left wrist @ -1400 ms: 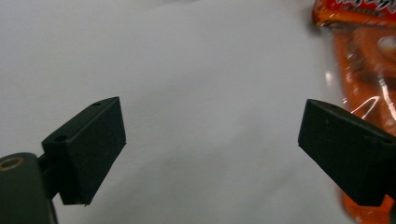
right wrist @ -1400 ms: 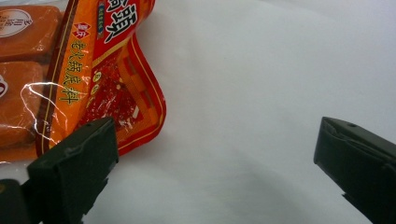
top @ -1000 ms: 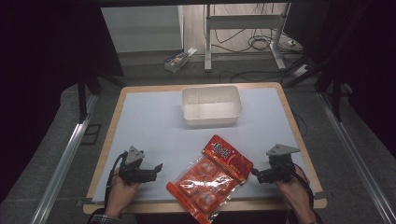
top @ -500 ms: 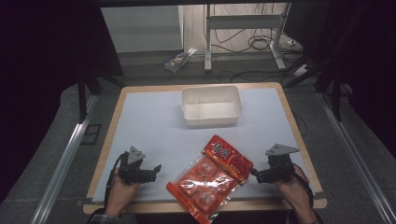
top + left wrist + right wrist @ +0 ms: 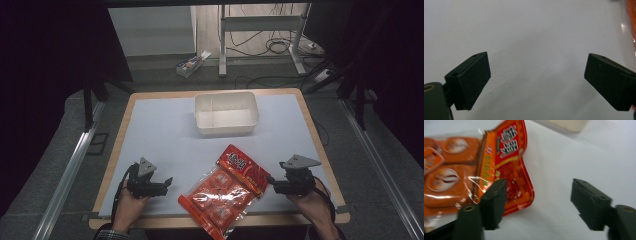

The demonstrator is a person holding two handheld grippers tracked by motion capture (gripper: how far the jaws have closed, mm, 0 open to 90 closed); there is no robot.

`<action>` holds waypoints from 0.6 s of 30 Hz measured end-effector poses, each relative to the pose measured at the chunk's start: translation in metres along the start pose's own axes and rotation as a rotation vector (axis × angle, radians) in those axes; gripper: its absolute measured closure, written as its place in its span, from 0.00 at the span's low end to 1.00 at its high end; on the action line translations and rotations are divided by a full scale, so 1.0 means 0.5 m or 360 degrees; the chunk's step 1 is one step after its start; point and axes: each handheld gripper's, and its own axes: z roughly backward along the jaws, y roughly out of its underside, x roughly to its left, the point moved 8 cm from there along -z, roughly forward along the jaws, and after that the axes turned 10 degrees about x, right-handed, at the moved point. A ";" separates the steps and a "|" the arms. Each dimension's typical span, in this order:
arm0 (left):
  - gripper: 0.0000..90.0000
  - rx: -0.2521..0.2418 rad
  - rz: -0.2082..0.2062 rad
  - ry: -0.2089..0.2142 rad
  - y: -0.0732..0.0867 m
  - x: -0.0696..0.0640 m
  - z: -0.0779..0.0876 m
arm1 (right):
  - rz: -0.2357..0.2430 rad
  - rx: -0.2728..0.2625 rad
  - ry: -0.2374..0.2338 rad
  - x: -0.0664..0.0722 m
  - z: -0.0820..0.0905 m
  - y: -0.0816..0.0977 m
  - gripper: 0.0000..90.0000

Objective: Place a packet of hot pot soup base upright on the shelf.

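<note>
Your red and orange snack bag (image 5: 224, 192) lies flat on the white surface (image 5: 165, 130), near its front edge, midway between your two hands, with its printed header end pointing toward the far right and its clear end reaching the front edge. Your right gripper (image 5: 274, 183) sits just beside the bag's header corner; in the right gripper view (image 5: 537, 203) its fingers have just been closing, yet they stand apart with bare surface between them, one finger over the corner of the bag (image 5: 499, 165), pressing on nothing. Your left gripper (image 5: 169, 182) rests near the bag's left side, its fingers spread wide over bare surface in the left gripper view (image 5: 537, 83). A cream tub (image 5: 226, 113) stands well apart toward the far edge.
</note>
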 end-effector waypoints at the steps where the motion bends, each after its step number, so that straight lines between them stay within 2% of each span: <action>1: 0.07 -0.0022 0.0004 0.0007 -0.003 0.000 0.003 | 0.0003 -0.0009 -0.0019 0.002 0.004 -0.002 0.44; 2: 0.07 -0.0037 0.0005 0.0009 -0.004 0.000 0.005 | 0.0001 -0.0023 -0.0049 0.007 0.011 -0.004 0.50; 3: 0.07 -0.0037 0.0005 0.0009 -0.004 0.000 0.005 | 0.0001 -0.0023 -0.0049 0.007 0.011 -0.004 0.50; 4: 0.07 -0.0054 0.0007 0.0010 -0.006 0.001 0.008 | 0.0025 -0.0039 -0.0095 0.017 0.018 -0.007 0.60; 5: 0.07 -0.0062 0.0005 0.0005 -0.007 0.001 0.010 | 0.0025 -0.0039 -0.0095 0.017 0.018 -0.007 0.60; 6: 0.07 -0.0066 0.0005 0.0003 -0.007 0.002 0.011 | 0.0039 -0.0034 -0.0106 0.023 0.020 -0.007 0.65; 7: 0.07 -0.0069 0.0011 0.0002 -0.007 0.002 0.012 | 0.0065 -0.0027 -0.0117 0.029 0.021 -0.008 0.72; 8: 0.07 -0.0073 0.0007 -0.0001 -0.008 0.002 0.012 | 0.0116 0.0007 -0.0134 0.047 0.020 -0.008 0.85; 9: 0.07 -0.0073 0.0007 -0.0001 -0.008 0.002 0.012 | 0.0116 0.0007 -0.0134 0.047 0.020 -0.008 0.85; 10: 0.07 -0.0072 0.0005 0.0000 -0.008 0.002 0.012 | 0.0162 0.0039 -0.0168 0.063 0.015 -0.007 0.94; 11: 0.07 -0.0073 0.0002 0.0001 -0.008 0.001 0.011 | 0.0162 0.0039 -0.0168 0.063 0.015 -0.007 0.94; 12: 0.07 -0.0066 -0.0009 -0.0006 -0.008 0.000 0.011 | 0.0217 0.0059 -0.0265 0.087 0.009 -0.006 0.99; 14: 0.07 -0.0066 -0.0017 -0.0007 -0.008 -0.001 0.011 | 0.0244 0.0077 -0.0317 0.105 0.002 -0.006 0.99; 15: 0.07 -0.0066 -0.0017 -0.0007 -0.008 -0.001 0.011 | 0.0244 0.0077 -0.0317 0.105 0.002 -0.006 0.99; 18: 0.07 -0.0068 -0.0025 -0.0016 -0.008 -0.001 0.011 | 0.0302 0.0115 -0.0414 0.138 -0.011 -0.002 0.99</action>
